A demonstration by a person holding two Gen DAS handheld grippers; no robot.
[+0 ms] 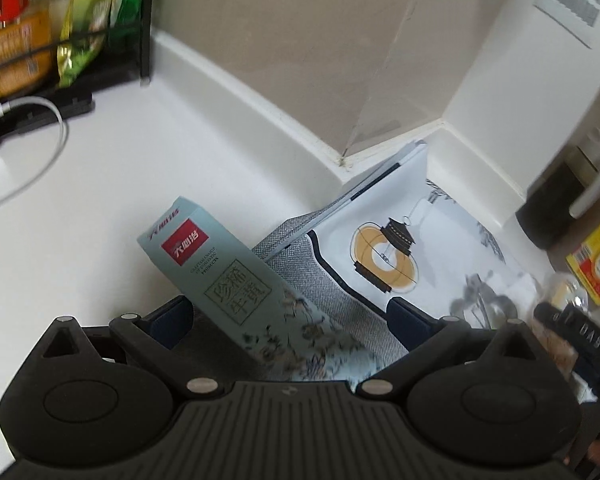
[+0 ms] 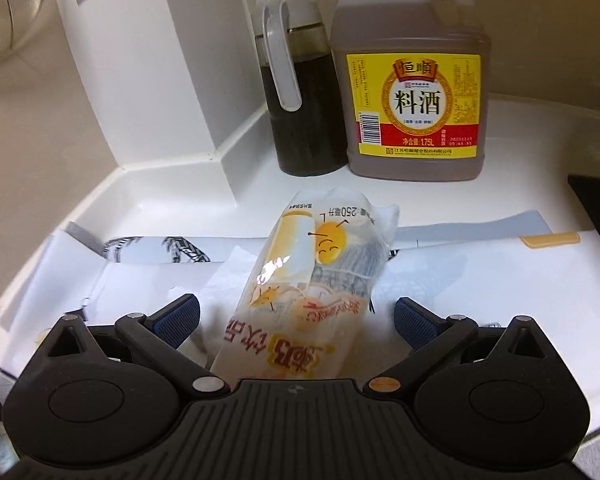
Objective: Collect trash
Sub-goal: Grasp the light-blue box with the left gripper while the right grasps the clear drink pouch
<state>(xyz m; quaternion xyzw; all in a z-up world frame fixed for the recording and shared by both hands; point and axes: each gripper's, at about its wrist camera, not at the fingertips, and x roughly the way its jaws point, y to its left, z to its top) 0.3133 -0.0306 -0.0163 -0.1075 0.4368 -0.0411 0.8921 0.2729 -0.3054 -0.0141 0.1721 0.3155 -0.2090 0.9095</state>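
Note:
A pale blue carton with a red label leans between the fingers of my left gripper, which is open wide; neither pad touches it. The carton rests against a white paper bag printed with a lantern, lying in the counter's corner. In the right wrist view a crumpled clear plastic drink pouch with yellow print lies on the same white bag. It sits between the spread fingers of my right gripper, which is open and clear of the pouch on both sides.
A dark sauce jug and a big cooking-wine bottle stand behind the pouch. A white wall column rises at left. A black rack of snack packets and a white cable sit on the white counter.

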